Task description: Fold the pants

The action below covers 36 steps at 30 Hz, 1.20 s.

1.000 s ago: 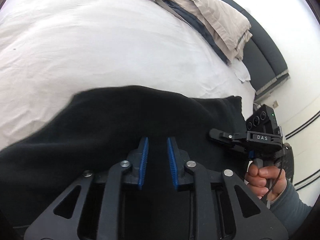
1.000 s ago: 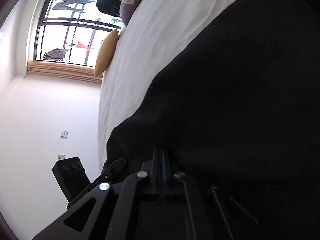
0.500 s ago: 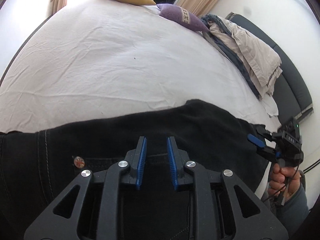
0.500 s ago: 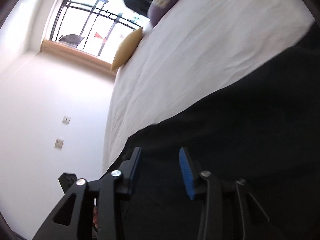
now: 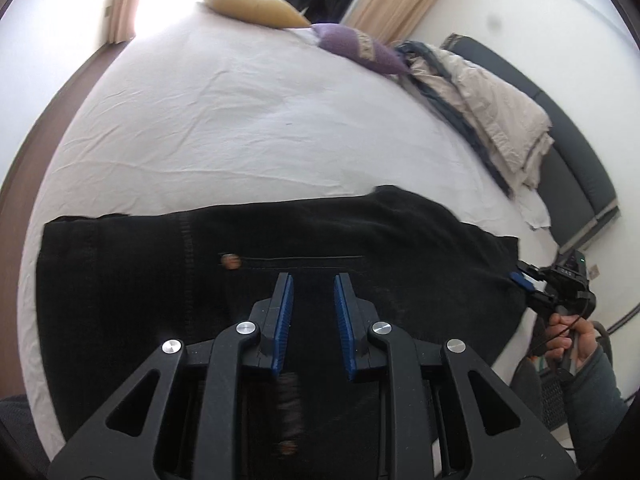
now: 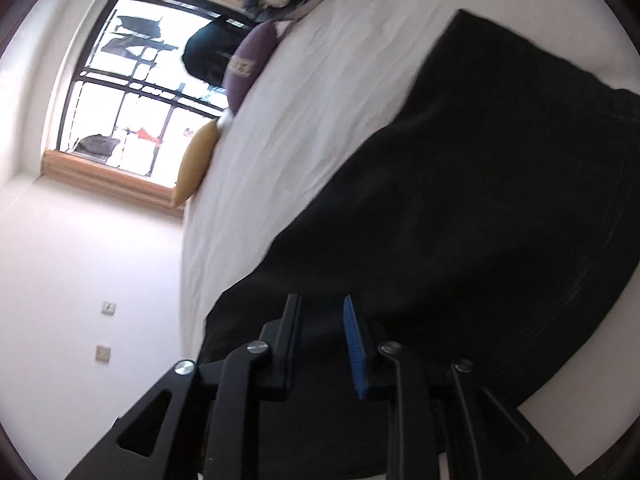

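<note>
Pants: black denim pants (image 5: pixel 280 280) lie flat on the white bedsheet (image 5: pixel 240 120), near the bed's near edge, as a compact dark block with a copper rivet (image 5: pixel 231 261) and a pocket seam facing up. Judging by the shape, at least one fold is in: no separate legs trail off, and the outline reads as a rough rectangle with a doubled, rounded edge on the right side in the left wrist view. Top edge is uneven, with a bump toward the right corner, so I'd say squaring up or one more fold is left; can't confirm layer count from these views. Left gripper (image 5: pixel 313 304) hangs over the middle of the fabric, blue pads apart, nothing between them. Right gripper (image 6: pixel 320 320) sits over the pants' end by the bed edge, fingers spread too, not pinching cloth; in the left wrist view it shows at the right corner of the garment, just beside the hem, held in the person's right hand (image 5: pixel 570 334). So the garment is released on both ends. Farther out: mustard yellow pillow (image 5: pixel 256 12) and purple cushion (image 5: pixel 360 46) at the far side of the bed, rumpled beige and grey bedding (image 5: pixel 492 112) piled against a dark padded headboard (image 5: pixel 580 168), barred window (image 6: pixel 132 92) beyond.
</note>
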Each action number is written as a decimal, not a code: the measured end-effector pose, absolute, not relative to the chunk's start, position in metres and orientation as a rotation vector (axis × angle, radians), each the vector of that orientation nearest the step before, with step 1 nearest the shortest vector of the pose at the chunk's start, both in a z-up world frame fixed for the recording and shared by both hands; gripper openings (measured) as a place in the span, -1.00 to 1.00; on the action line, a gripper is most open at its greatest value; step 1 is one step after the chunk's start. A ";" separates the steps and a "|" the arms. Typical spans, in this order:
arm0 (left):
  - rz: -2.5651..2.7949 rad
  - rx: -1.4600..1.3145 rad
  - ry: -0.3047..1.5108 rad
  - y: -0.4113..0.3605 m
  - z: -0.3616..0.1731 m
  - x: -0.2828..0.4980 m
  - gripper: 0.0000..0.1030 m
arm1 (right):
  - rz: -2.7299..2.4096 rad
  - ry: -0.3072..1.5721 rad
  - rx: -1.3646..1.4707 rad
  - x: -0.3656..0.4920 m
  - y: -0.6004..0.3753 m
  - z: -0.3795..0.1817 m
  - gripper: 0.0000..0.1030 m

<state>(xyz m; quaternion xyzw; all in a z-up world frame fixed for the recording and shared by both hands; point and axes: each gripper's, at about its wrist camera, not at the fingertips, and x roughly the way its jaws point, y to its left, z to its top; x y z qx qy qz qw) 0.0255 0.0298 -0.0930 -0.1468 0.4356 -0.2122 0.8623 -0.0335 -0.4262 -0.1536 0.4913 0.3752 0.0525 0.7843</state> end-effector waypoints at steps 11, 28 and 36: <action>-0.449 -0.268 1.022 0.018 -0.137 0.031 -0.61 | 0.166 0.838 1.177 -0.049 -0.416 -0.203 -0.65; -0.651 -0.211 1.025 -0.118 -0.105 0.072 -0.60 | -0.219 0.469 1.454 -0.149 -0.582 -0.213 0.41; -0.676 -0.245 1.113 -0.131 -0.151 0.081 -0.61 | -0.192 0.453 1.503 -0.154 -0.589 -0.221 0.32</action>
